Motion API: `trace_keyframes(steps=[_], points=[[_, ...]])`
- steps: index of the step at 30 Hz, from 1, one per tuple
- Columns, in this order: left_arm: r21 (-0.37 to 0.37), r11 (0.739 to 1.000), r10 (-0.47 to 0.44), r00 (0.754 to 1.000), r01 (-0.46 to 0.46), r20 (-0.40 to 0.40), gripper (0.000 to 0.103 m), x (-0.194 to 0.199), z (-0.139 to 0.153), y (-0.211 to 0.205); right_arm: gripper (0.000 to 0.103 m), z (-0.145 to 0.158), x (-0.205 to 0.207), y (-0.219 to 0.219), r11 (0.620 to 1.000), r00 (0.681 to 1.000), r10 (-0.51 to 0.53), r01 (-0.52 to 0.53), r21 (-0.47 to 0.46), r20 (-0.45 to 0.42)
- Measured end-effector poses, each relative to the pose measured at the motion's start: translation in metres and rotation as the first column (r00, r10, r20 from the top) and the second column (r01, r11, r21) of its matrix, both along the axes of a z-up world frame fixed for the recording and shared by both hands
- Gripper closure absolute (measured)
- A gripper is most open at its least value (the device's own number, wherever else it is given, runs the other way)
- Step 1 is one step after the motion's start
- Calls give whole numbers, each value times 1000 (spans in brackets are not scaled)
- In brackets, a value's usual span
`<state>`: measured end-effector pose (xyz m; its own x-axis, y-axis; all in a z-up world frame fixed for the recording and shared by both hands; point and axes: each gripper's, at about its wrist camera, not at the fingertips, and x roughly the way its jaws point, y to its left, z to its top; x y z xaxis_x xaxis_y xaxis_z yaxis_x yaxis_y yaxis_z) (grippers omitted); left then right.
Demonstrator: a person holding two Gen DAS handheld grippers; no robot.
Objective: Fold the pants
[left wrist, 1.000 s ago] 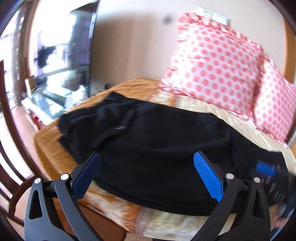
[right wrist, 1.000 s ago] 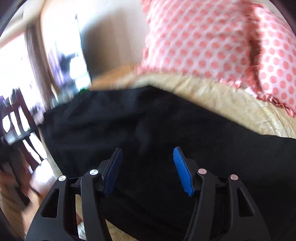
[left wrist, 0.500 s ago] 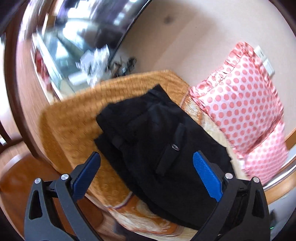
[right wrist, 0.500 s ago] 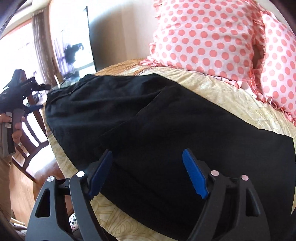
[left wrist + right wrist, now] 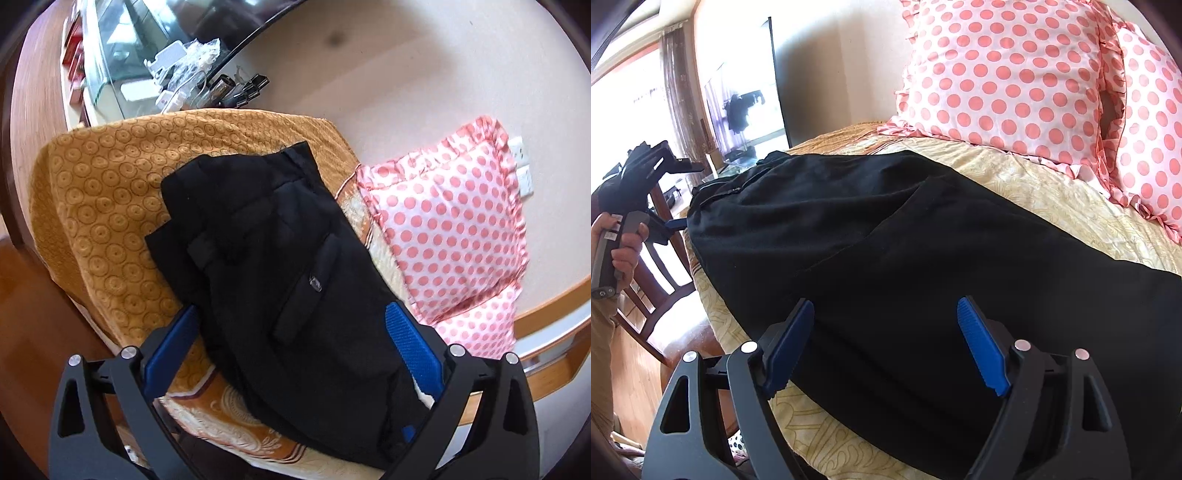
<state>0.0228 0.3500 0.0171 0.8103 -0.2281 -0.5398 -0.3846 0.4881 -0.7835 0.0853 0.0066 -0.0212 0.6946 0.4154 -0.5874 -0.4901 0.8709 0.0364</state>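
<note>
Black pants (image 5: 923, 251) lie flat along the near edge of a bed (image 5: 1052, 192), their long axis running side to side across the mattress. The waist end (image 5: 236, 192), with a flapped, buttoned pocket (image 5: 310, 284), points toward the orange end of the blanket. The cloth is matte, soft and dark, with shallow creases; the legs lie stacked as one broad band.

The right gripper (image 5: 886, 347) tilts downward over the leg part of the pants. Its jaws have just been opening and now stand wide apart; the blue ribbed pads (image 5: 979, 350) hover above the cloth and clasp nothing.

The left gripper (image 5: 291, 354) is angled down at the waist end, rolled so that the bed appears slanted in its view. Its jaws stand wide, one blue pad on each side of the pants as seen from the camera; whether the pads touch the cloth cannot be told. In the right wrist view the same gripper (image 5: 665, 225) is seen at the far left, its handle held in a hand (image 5: 624, 247) beside the bed's end.

The blanket (image 5: 103, 206) is woven, orange with ring motifs at one end and pale yellow with scrolls elsewhere. Two frilled pink pillows (image 5: 1008, 70) with coral dots lean against the wall. A dark wooden chair (image 5: 661, 280) stands beside the bed.
</note>
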Motion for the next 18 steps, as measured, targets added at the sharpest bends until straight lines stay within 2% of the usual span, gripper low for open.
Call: trace_keyframes(steps=[8, 12, 14, 16, 18], points=[[-93, 996, -5, 1000, 5, 1, 2, -14, -3, -17, 20, -1, 2, 0, 1000, 1000, -4, 4, 0, 1], [-136, 991, 4, 1000, -3, 9, 2, -8, -5, -14, 20, 1, 3, 2, 1000, 1000, 4, -4, -4, 10], [-120, 993, 11, 1000, -10, 5, 3, -2, -4, -11, 20, 2, 1, 3, 1000, 1000, 7, -7, -9, 22], [-69, 997, 46, 999, -47, -16, 8, 0, 0, -5, 20, 3, -1, 3, 1000, 999, 10, -9, -15, 33], [-65, 995, 69, 998, -69, -8, 9, 0, -2, 4, 20, 4, -3, 3, 1000, 999, 11, -10, -20, 44]])
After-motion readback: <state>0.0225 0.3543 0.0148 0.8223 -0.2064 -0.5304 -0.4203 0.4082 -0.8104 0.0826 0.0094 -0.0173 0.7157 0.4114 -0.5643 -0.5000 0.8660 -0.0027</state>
